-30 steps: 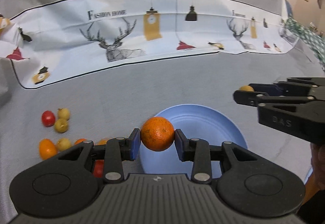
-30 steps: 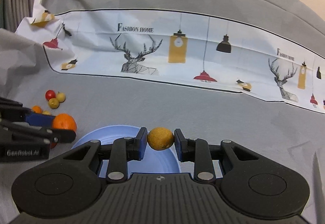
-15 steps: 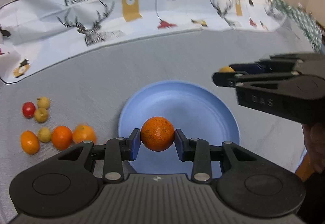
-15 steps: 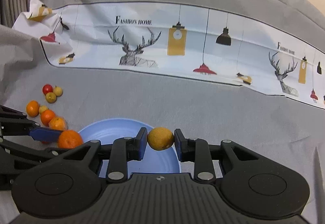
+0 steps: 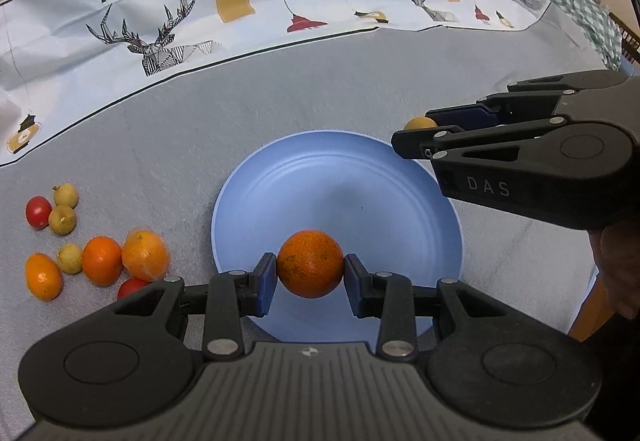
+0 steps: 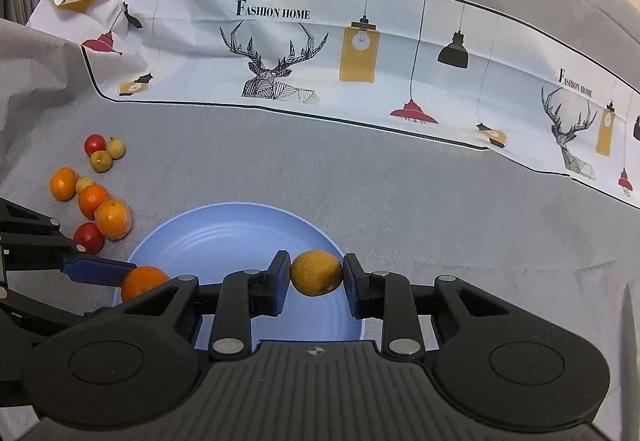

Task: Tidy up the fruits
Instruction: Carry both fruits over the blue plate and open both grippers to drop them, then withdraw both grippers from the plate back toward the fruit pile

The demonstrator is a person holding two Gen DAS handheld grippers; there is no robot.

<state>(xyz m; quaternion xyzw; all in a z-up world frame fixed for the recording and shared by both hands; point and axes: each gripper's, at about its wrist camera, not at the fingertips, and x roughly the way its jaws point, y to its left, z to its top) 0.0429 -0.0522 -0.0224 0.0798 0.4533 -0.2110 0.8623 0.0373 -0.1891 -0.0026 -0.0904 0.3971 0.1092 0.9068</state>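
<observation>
Nearest, the left gripper (image 5: 310,277) is clenched on a speckled orange (image 5: 310,263), pinched between its blue pads and held over the near part of the blue plate (image 5: 340,185). Beside it the right gripper (image 6: 316,283) is clamped on a yellow-orange citrus (image 6: 316,272), held over the plate's right edge; from the left wrist view only a sliver of that fruit peeks past the fingers. Off to the left of the plate, a loose cluster of fruit lies on the grey cloth (image 5: 168,129): a wrapped orange (image 5: 145,255) touching a small tangerine (image 5: 102,260), a kumquat (image 5: 43,276), two red tomatoes (image 5: 38,211), and several pale longans (image 5: 62,219). Farther back runs a white printed runner (image 6: 360,53) with stags, lamps and the words "Fashion Home". At the far right, a green checked cloth (image 5: 576,7) sits bunched.
</observation>
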